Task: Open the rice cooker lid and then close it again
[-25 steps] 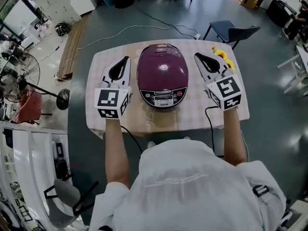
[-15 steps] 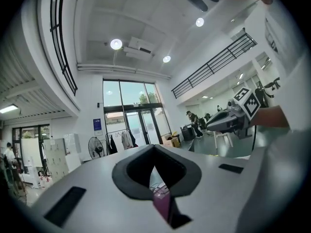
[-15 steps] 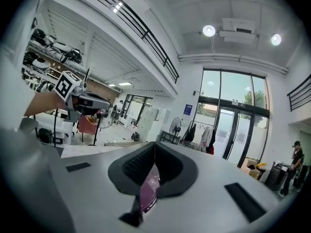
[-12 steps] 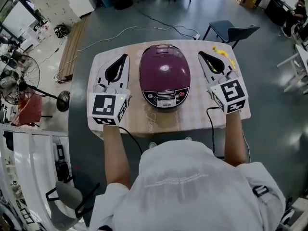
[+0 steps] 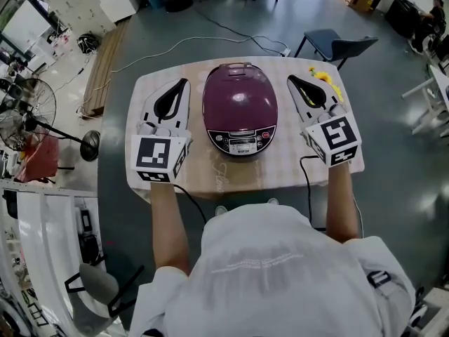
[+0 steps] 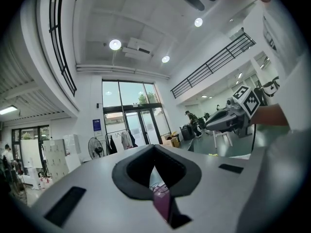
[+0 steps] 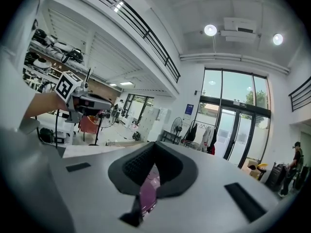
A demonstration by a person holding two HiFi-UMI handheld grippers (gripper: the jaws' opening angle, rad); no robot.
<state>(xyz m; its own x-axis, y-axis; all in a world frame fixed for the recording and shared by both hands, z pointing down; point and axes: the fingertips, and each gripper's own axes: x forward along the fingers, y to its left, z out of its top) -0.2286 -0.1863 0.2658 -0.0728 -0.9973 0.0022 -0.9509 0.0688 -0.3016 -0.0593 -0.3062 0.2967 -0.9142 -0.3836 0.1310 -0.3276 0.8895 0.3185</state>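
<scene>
A purple rice cooker (image 5: 240, 107) stands in the middle of a small table (image 5: 231, 177), lid down, its control panel facing the person. My left gripper (image 5: 185, 83) hovers to the cooker's left, jaws shut on nothing. My right gripper (image 5: 290, 80) hovers to its right, also shut and empty. Neither touches the cooker. In the left gripper view the left gripper (image 6: 154, 147) has its tips together and a sliver of the purple cooker (image 6: 163, 200) shows below them. The right gripper view shows the right gripper (image 7: 155, 144) closed the same way over a strip of the cooker (image 7: 148, 193).
Yellow flowers (image 5: 326, 79) lie at the table's far right corner, just beyond my right gripper. A dark chair (image 5: 337, 45) stands behind the table on the right. A floor fan (image 5: 28, 118) and shelving are off to the left. A cable runs across the floor behind.
My left gripper has risen a little beside the cooker. The right gripper has hardly moved. The lid stays down.
</scene>
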